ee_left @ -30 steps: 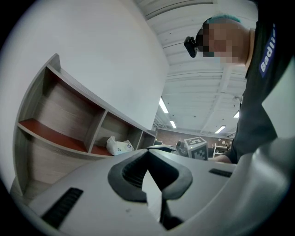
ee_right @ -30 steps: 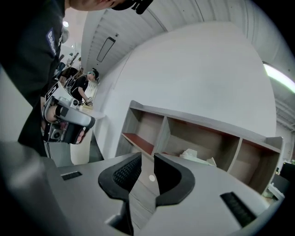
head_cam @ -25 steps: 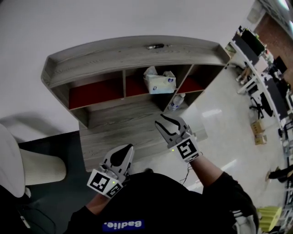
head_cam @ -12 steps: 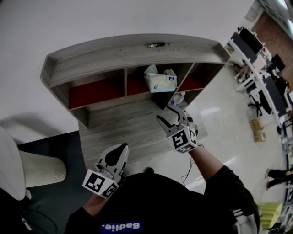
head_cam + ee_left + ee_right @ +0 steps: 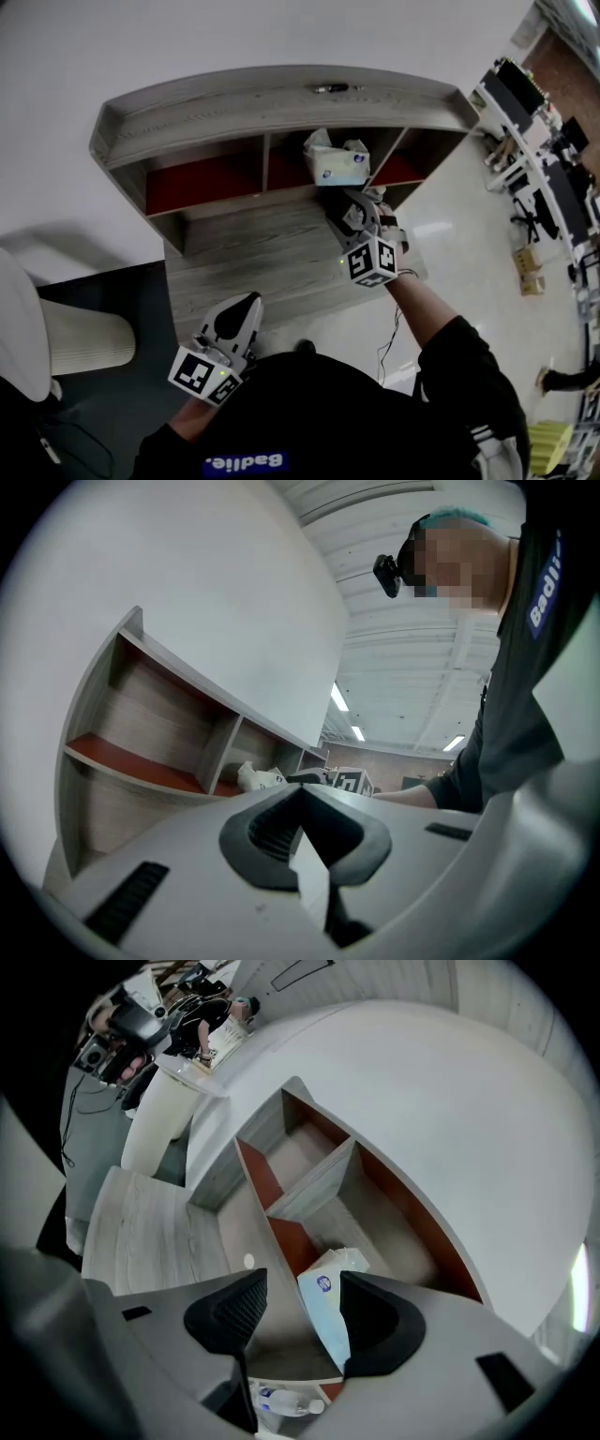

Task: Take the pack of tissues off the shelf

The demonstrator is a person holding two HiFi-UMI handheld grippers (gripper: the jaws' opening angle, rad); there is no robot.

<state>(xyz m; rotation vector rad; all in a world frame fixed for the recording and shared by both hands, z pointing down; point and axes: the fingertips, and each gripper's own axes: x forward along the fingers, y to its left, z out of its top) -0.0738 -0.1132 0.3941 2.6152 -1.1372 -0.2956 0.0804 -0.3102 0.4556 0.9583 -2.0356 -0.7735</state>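
**A:** So what can go wrong here? The right tool (image 5: pixel 354 211) is just in front of the shelf (image 5: pixel 187 127). Its jaws are opening and nothing is touching them yet.

**B:** The pack of tissues (image 5: pixel 336 159) is soft, and that's my main worry. It sits in the middle compartment, toward the right side, close to the divider (image 5: pixel 392 155). In the right gripper view it lines up between the jaws but is farther in. If the jaws close too early, I'd guess they only pinch the loose wrapper or the tissue sticking out, and the pack slips. If the tool goes in off-centre, a jaw could hit the divider or shove the pack to the far wall.

**A:** And if it drops?

**B:** There's a water bottle (image 5: pixel 281 1401) lying on the level below, so it could land on that.

**A:** What's the left tool (image 5: pixel 239 314) doing?

**B:** It's shut with nothing in it, parked low near the body.

**A:** What's changed from a second ago?

**B:** The right tool was nearer the person then, well short of the shelf, with its jaws much narrower. You could also see the bottle in the head view, and now the tool covers it. The left tool has barely moved.
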